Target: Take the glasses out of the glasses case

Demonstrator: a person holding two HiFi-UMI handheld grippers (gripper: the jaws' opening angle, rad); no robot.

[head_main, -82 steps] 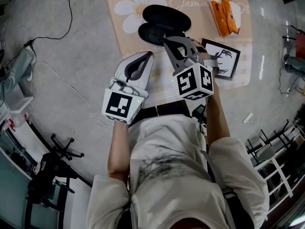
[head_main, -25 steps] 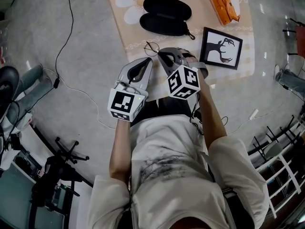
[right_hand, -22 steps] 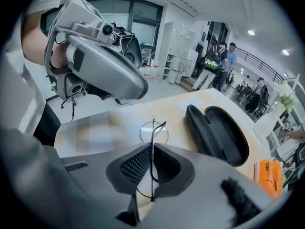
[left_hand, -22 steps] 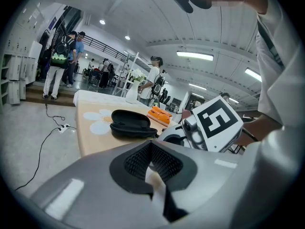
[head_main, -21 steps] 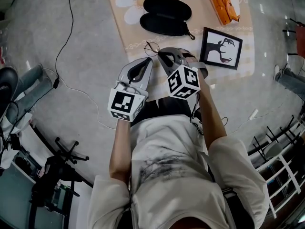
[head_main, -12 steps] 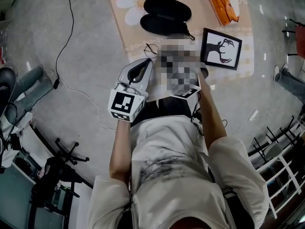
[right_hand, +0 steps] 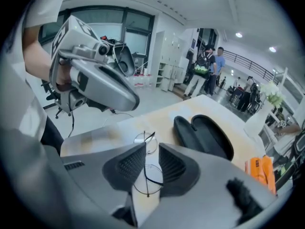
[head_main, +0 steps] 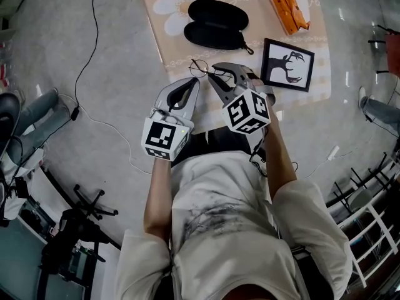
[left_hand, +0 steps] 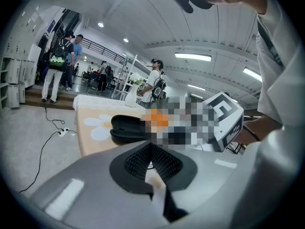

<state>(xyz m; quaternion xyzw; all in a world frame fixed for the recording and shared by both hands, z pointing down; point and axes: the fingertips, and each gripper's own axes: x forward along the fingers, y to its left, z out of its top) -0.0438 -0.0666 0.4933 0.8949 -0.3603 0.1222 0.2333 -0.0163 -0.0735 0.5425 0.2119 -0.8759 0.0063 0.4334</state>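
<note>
Two hand-held claws are at the near edge of the worktop [head_main: 164, 42], whose beige covering carries a white flower print [head_main: 177, 5]. In its own view the left claw [head_main: 195, 81] has its ribbed pads together at the tips, with nothing between them. It is raised off the surface, at about 8 o'clock of the glasses [head_main: 201, 66] and apart from them. The right claw [head_main: 217, 69] is at 3 o'clock of the left one, and its jaws stand apart with a narrow gap. In the right gripper view the round wire-rimmed glasses lie on the beige covering in line with that gap. One lens shows between the pads and the other just beyond the tips. Contact between pads and frame cannot be confirmed. The glasses are outside the glasses case [head_main: 215, 24], which lies open on the covering at 12 o'clock of them, near but not touching, with both black shells facing up. A framed picture [head_main: 287, 64] of a dark antlered silhouette lies at 3 o'clock of the right claw, close beside it. An orange packet [head_main: 289, 9] lies at 12 o'clock of the picture, near the far edge. In the left gripper view several people [left_hand: 59, 68] stand well beyond the worktop.
</note>
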